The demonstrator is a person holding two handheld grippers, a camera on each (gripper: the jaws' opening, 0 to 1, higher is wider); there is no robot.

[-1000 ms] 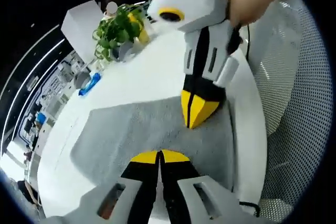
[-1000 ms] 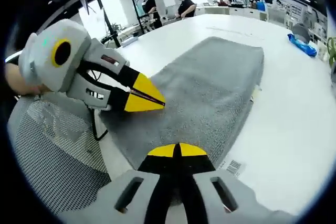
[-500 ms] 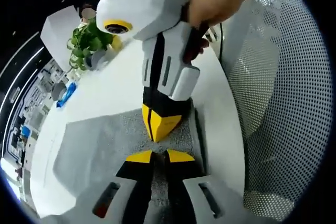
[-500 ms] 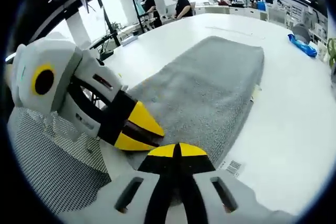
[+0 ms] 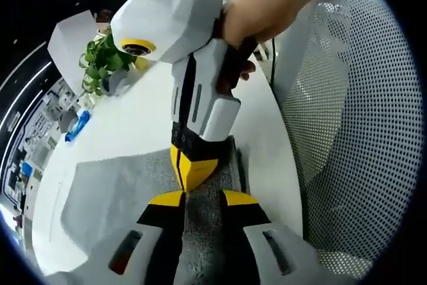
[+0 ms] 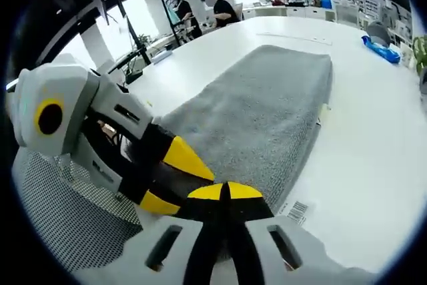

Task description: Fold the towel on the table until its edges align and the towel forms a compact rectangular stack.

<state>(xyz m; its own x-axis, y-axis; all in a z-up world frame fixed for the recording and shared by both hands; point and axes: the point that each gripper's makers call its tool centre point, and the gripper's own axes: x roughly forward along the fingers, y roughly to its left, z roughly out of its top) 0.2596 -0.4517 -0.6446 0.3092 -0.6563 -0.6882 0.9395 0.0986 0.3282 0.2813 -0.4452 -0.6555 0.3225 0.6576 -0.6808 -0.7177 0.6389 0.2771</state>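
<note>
A grey towel (image 6: 260,108) lies flat on the white table (image 6: 373,145), stretching away from the near edge. My left gripper (image 5: 203,198) is open, and the towel's near edge (image 5: 200,231) runs between its two jaws. In the right gripper view the left gripper (image 6: 170,178) comes in from the left with its yellow jaws spread at the towel's near corner. My right gripper (image 6: 223,191) is shut, its tip at the same corner. Seen from the left gripper view, the right gripper (image 5: 193,171) points down onto the towel just ahead of my left jaws, held by a hand (image 5: 267,11).
A mesh chair (image 5: 347,131) stands close against the table's near edge. At the far side stand a potted plant (image 5: 100,61) and a white box (image 5: 67,38), with a blue object (image 6: 380,48) nearby. A barcode label (image 6: 297,211) lies beside the towel. People (image 6: 213,8) stand in the background.
My left gripper has opened its jaws and closed in on the towel's near edge, right beside the right gripper's tip. The right gripper stays shut.
</note>
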